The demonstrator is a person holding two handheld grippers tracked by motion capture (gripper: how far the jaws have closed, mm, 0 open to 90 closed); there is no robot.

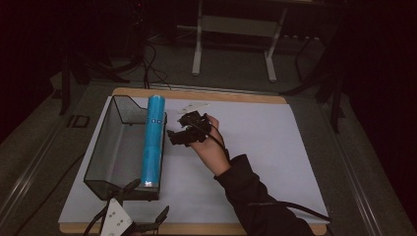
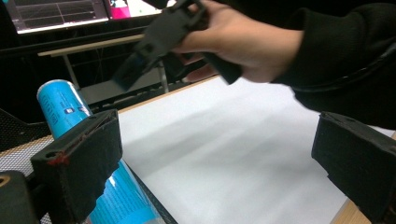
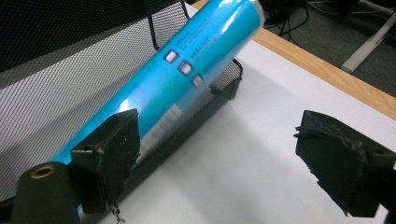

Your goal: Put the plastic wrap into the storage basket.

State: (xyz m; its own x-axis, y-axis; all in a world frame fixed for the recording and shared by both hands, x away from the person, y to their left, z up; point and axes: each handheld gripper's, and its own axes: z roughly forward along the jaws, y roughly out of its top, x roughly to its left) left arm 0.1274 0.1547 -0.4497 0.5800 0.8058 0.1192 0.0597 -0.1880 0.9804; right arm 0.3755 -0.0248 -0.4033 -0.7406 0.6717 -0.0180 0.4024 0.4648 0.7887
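**Blue Tube Perched on Tray Rim as Right Gripper Stood Open Beside It**

The blue cylindrical tube (image 1: 153, 140) lay lengthwise along the right rim of the black wire-mesh tray (image 1: 110, 147), its far end pointing toward twelve o'clock, its near end at the tray's front corner. In the right gripper view it looked propped on the mesh edge rather than settled on the tray floor.

The right gripper (image 1: 183, 132) hung just beside the tube, at about three o'clock from its middle, jaws spread wide with nothing between them. The left gripper (image 1: 140, 216) waited at six o'clock of the tray, near the table's front edge, its jaws likewise wide and empty.

The risk, as judged from this position, was the tube itself: round, glossy, and balanced on a thin rim, it might roll outward onto the white sheet (image 1: 265, 147), or slide toward the front corner. A brush from the right hand's (image 1: 212, 147) trailing cable or an open jaw could be enough to tip it.
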